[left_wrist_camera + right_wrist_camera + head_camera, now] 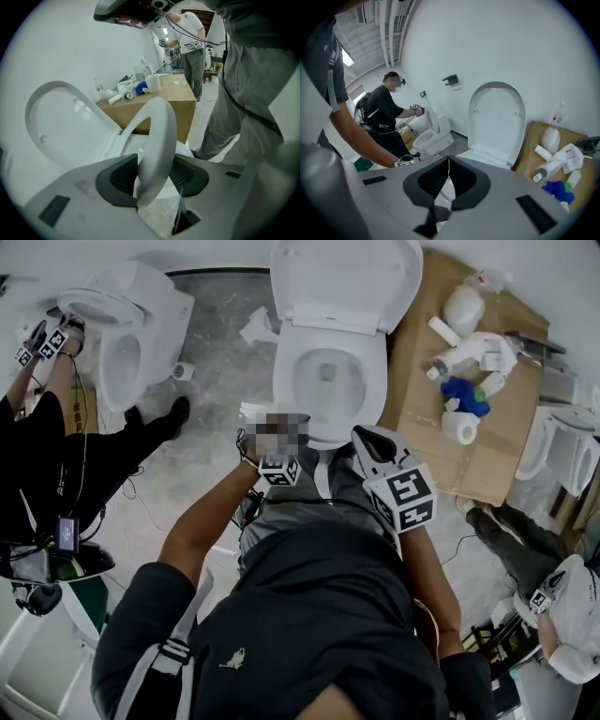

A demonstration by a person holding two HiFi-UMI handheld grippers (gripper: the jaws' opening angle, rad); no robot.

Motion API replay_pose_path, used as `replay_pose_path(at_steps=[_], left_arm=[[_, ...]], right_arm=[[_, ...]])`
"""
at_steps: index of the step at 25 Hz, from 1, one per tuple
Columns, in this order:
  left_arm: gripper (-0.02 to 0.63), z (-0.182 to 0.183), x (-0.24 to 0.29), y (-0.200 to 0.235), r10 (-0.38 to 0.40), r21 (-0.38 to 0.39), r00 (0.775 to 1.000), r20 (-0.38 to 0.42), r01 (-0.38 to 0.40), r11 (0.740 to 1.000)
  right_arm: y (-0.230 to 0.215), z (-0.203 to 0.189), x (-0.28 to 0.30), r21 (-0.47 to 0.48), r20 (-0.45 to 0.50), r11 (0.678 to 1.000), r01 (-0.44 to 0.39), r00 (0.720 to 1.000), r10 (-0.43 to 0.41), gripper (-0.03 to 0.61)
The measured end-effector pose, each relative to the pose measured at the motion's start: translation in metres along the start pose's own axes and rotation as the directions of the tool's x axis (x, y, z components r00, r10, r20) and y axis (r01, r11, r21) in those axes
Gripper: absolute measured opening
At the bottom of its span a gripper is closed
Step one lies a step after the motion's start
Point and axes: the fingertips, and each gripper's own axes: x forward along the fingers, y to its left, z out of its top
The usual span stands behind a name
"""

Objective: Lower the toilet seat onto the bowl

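Observation:
The white toilet [328, 381] stands straight ahead with its lid [347, 277] upright against the wall. In the left gripper view the seat ring [159, 126] is tilted, its front lifted a little above the bowl rim [183, 151]. My left gripper [157, 176] is shut on the seat's front edge, which fills the gap between both pads. In the head view its marker cube [281, 470] sits at the bowl's front, the jaws hidden by a mosaic patch. My right gripper [449, 180] is shut with nothing in it and hovers at the bowl's front right [366, 437].
A cardboard box [469, 465] right of the toilet carries bottles, a blue object and a paper roll [459, 426]. Another toilet [131, 334] stands at the back left, where another person works with grippers. A third toilet [562, 451] stands at the right edge, and a second person crouches at the bottom right.

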Motion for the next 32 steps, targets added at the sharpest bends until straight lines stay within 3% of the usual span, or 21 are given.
replay_pose_path(at_steps=[27, 32], left_arm=[[0.241, -0.043, 0.052, -0.078, -0.187, 0.104, 0.973, -0.135, 0.202, 0.974], [0.247, -0.049, 0.057, -0.078, -0.174, 0.143, 0.972, -0.158, 0.197, 0.970]], right_arm=[[-0.005, -0.025, 0.025, 0.054, -0.043, 0.998, -0.019, 0.999, 0.021, 0.009], [-0.006, -0.029, 0.028, 0.060, -0.051, 0.998, -0.020, 0.998, 0.023, 0.008]])
